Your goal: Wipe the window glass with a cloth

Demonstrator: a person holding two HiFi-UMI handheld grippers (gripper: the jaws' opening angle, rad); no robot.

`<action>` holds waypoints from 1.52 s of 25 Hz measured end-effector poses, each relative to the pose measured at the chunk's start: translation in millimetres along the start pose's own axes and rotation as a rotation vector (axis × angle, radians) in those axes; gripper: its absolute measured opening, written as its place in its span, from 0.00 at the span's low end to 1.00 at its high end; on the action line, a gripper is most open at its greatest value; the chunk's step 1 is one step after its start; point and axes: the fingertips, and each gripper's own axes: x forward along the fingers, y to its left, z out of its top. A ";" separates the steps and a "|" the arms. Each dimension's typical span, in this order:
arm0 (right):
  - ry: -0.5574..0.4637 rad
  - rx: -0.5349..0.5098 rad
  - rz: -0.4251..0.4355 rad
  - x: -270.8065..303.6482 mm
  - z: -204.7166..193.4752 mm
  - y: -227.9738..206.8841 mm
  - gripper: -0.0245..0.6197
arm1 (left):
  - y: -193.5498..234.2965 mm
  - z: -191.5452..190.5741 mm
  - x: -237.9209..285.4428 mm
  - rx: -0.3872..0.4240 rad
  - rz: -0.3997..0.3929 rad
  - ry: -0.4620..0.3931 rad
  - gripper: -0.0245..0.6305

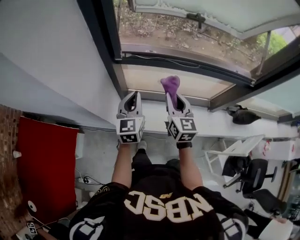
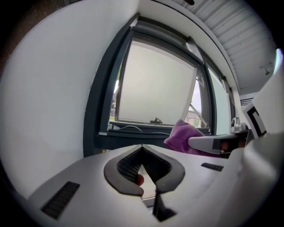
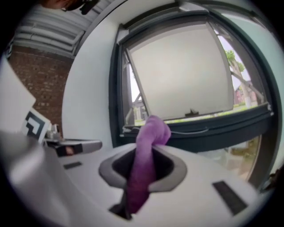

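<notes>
A purple cloth (image 1: 170, 84) sticks up out of my right gripper (image 1: 172, 101), which is shut on it just below the window. In the right gripper view the cloth (image 3: 148, 133) runs between the jaws of that gripper (image 3: 148, 148) and curls over towards the frosted window glass (image 3: 182, 75). That sash (image 1: 220, 11) is swung outward, with a handle on its lower edge. My left gripper (image 1: 133, 95) is held up beside the right one, shut and holding nothing. In its own view the left gripper (image 2: 142, 148) faces the glass (image 2: 155, 84), with the cloth (image 2: 184, 133) to its right.
A dark window frame (image 1: 105, 47) borders a white wall (image 1: 47, 56) on the left. A white sill (image 1: 215, 124) carries a black object (image 1: 243, 115) at the right. Below stand a white rack (image 1: 234, 150), an office chair (image 1: 248, 176) and a red panel (image 1: 47, 164).
</notes>
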 end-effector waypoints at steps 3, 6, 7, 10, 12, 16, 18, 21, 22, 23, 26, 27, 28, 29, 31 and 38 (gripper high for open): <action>0.046 0.002 0.109 32.2 -26.3 4.7 0.16 | 18.0 -21.4 9.9 -0.038 0.065 0.027 0.06; 0.092 -0.019 0.235 73.3 -61.0 8.3 0.16 | 30.8 -48.2 17.5 -0.057 0.143 0.039 0.06; 0.111 -0.024 0.270 89.5 -73.5 8.2 0.16 | 34.8 -57.2 21.3 -0.062 0.169 0.040 0.06; 0.161 -0.037 0.363 137.3 -109.2 15.0 0.16 | 48.0 -82.3 26.7 -0.087 0.259 0.041 0.06; 0.169 -0.054 0.399 164.8 -127.5 24.5 0.16 | 56.8 -94.0 23.9 -0.098 0.305 0.041 0.06; 0.132 -0.083 0.436 220.5 -140.5 52.3 0.16 | 80.2 -107.1 16.7 -0.080 0.364 0.056 0.06; 0.108 -0.087 0.443 246.1 -141.7 70.1 0.16 | 92.2 -111.9 12.8 -0.075 0.374 0.072 0.06; 0.077 -0.058 0.419 275.0 -147.2 89.7 0.16 | 94.1 -122.3 7.0 -0.066 0.305 0.117 0.06; 0.069 -0.038 0.400 282.1 -149.8 92.4 0.16 | 93.8 -126.8 4.3 -0.064 0.286 0.134 0.06; 0.059 -0.016 0.379 288.7 -151.0 93.7 0.16 | 95.7 -130.1 1.9 -0.064 0.278 0.148 0.06; 0.024 0.044 0.321 301.3 -145.0 89.2 0.16 | 103.5 -131.5 1.6 -0.057 0.277 0.169 0.06; 0.016 0.053 0.300 300.9 -143.2 82.7 0.16 | 102.3 -131.6 4.2 -0.050 0.266 0.177 0.06; 0.016 0.061 0.275 297.8 -143.7 71.9 0.16 | 97.9 -132.8 8.0 -0.043 0.250 0.186 0.06; 0.023 0.072 0.244 292.6 -146.5 56.5 0.16 | 90.7 -135.2 12.5 -0.039 0.229 0.194 0.06; 0.041 0.119 0.166 277.7 -155.1 14.7 0.16 | 71.9 -141.7 23.9 -0.039 0.192 0.208 0.06; 0.006 0.151 -0.073 179.6 -153.2 -186.6 0.16 | -44.8 -161.9 86.6 -0.071 0.068 0.215 0.06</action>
